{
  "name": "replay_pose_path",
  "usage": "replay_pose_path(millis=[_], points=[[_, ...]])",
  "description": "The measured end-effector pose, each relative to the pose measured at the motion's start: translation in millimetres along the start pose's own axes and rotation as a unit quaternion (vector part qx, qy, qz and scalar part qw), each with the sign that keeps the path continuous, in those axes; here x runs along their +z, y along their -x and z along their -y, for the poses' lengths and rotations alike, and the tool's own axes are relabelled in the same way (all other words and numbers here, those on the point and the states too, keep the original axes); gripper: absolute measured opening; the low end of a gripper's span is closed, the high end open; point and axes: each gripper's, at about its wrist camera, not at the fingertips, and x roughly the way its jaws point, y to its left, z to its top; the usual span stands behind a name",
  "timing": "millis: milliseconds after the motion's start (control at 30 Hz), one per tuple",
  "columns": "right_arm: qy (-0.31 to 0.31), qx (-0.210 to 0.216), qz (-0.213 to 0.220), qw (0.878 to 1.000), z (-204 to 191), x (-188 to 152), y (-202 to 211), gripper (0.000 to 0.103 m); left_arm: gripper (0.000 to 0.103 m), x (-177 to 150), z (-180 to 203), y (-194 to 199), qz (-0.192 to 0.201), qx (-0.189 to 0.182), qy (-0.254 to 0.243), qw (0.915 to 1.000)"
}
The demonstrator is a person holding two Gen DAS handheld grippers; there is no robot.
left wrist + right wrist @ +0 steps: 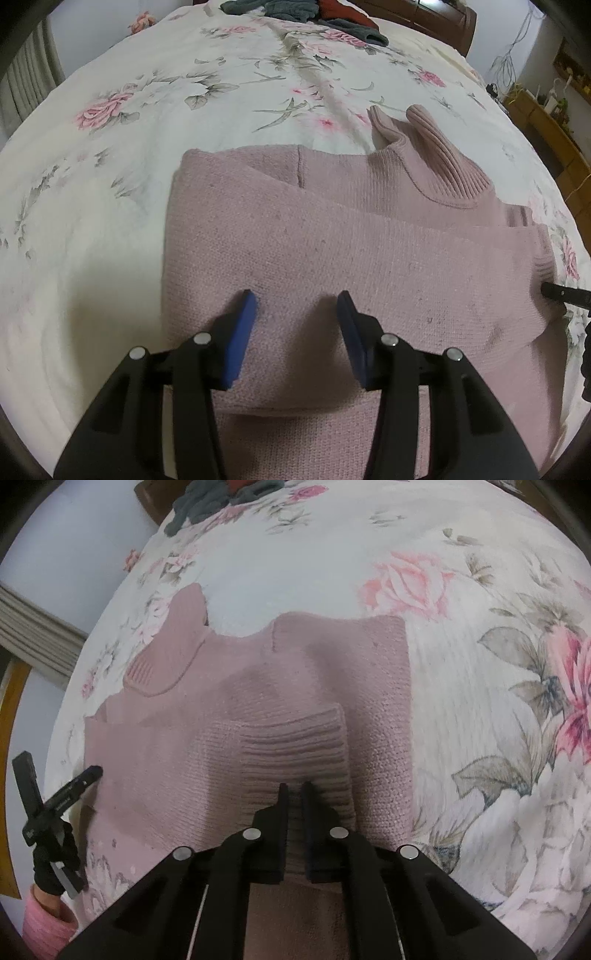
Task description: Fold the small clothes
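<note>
A pink knit sweater (369, 251) (184, 746) lies flat on the floral bed sheet (147, 110), its turtleneck collar (436, 147) (173, 635) pointing toward the far side. One sleeve is folded across the body. My left gripper (296, 297) hovers open over the sweater's near part, with nothing between its blue pads (242, 339). My right gripper (294, 788) is shut on the sleeve's ribbed cuff (295, 746). In the right wrist view the left gripper (58, 762) shows at the sweater's left edge, held by a gloved hand (51, 867). A right fingertip (561, 293) shows at the left wrist view's right edge.
A pile of dark grey and red clothes (303, 11) (207, 498) lies at the far end of the bed. A wooden headboard (424, 18) stands behind it. Wooden furniture (546, 122) with cables is off the bed's right side, and a curtain (26, 74) hangs at the left.
</note>
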Motion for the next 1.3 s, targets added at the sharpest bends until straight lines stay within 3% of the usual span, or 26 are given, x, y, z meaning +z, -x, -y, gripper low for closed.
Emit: replay_pose_path(millis=[67,133,200,267,367,467,600,833,900,933,1000,1033,1133,1300], points=[[0.007,-0.006,-0.005,1.000,-3.9,2.2,1.7,0.007,0.046,2.8,0.1,1.6,-0.004,-0.001,0.005,1.0000],[0.017,-0.007,-0.009,1.000,-11.7,7.0,2.5,0.016,0.049,8.5,4.3,6.0,-0.007,-0.002,0.005,1.0000],[0.044,-0.012,-0.004,0.999,-25.9,18.3,4.9,0.033,0.052,20.4,10.3,10.5,-0.001,-0.004,-0.002,1.0000],[0.061,-0.021,0.006,0.998,-38.2,30.4,4.7,0.039,0.055,36.8,17.8,12.7,0.008,-0.009,-0.009,0.9999],[0.076,0.001,0.010,0.997,-59.6,60.6,-4.2,0.043,0.060,72.2,34.1,7.1,0.021,-0.032,-0.012,0.9992],[0.079,0.027,0.016,0.996,-79.2,95.2,-20.0,0.053,0.063,103.0,49.3,-12.7,0.013,-0.062,-0.009,0.9979],[0.067,0.075,0.010,0.995,-98.9,140.1,-52.4,0.055,0.063,131.7,62.4,-44.0,0.009,-0.075,-0.005,0.9971],[0.048,0.111,-0.012,0.993,-110.4,180.9,-105.9,0.060,0.063,160.8,89.4,-96.6,-0.028,-0.109,-0.028,0.9932],[0.044,0.116,-0.023,0.992,-112.0,185.8,-120.0,0.060,0.060,161.4,98.5,-106.5,-0.033,-0.106,-0.039,0.9931],[0.048,0.114,-0.025,0.992,-113.2,186.7,-125.0,0.058,0.052,160.6,101.0,-108.5,-0.032,-0.111,-0.041,0.9925],[0.057,0.126,-0.022,0.990,-115.3,184.7,-128.5,0.030,0.022,158.3,105.8,-112.4,-0.032,-0.123,-0.046,0.9909],[0.063,0.135,-0.018,0.989,-116.6,182.9,-127.3,0.026,0.008,156.9,106.2,-113.3,-0.031,-0.126,-0.045,0.9905],[0.088,0.130,0.006,0.988,-118.4,176.9,-113.3,0.020,0.008,153.8,106.4,-104.9,-0.005,-0.133,-0.049,0.9898],[0.101,0.146,0.040,0.983,-111.4,166.0,-74.6,0.019,0.007,145.0,98.4,-68.0,0.041,-0.178,-0.052,0.9818]])
